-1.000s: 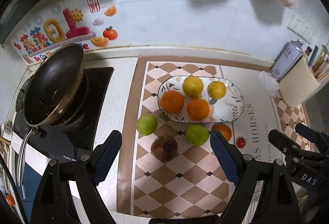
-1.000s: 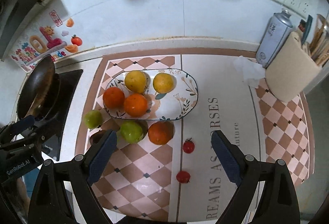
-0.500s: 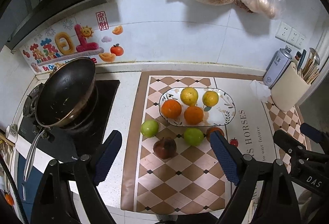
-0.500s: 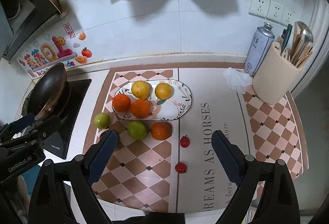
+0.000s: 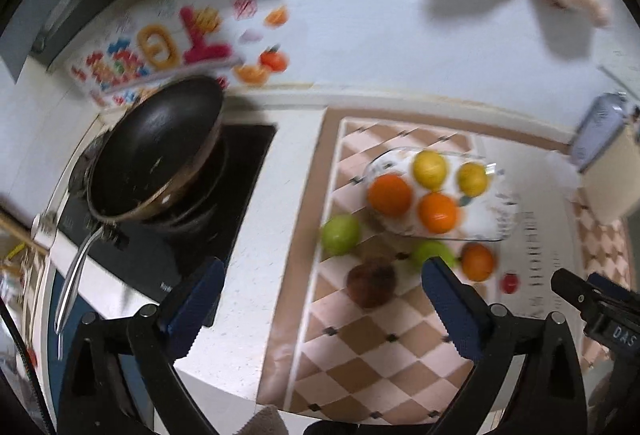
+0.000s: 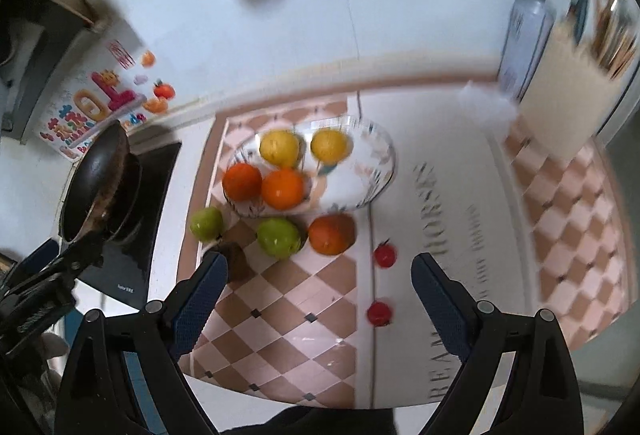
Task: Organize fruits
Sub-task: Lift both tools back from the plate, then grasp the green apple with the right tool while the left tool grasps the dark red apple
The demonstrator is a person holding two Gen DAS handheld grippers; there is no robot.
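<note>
Both grippers, left [image 5: 320,299] and right [image 6: 318,291], hover spread wide with nothing between their fingers. The oval plate [image 6: 376,171] lies on the checkered mat [image 6: 304,295], long axis left-right, holding 2 lemons [image 6: 279,148] and 2 oranges [image 6: 282,188]. Just in front of it lie 2 green apples [image 6: 278,237], 1 orange [image 6: 331,234] and a brown fruit [image 5: 371,284].

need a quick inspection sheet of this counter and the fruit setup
surface: checkered mat on white counter
job's things: plate holds two yellow fruits and two oranges; loose on mat: two green apples, third orange, brown fruit, two small red fruits
clutter: black pan on stove, spray can, utensil holder
grippers: left claw and right claw open, empty, above the mat
cables: nothing seen
surroundings: tiled wall, stickers, hanging bags
</note>
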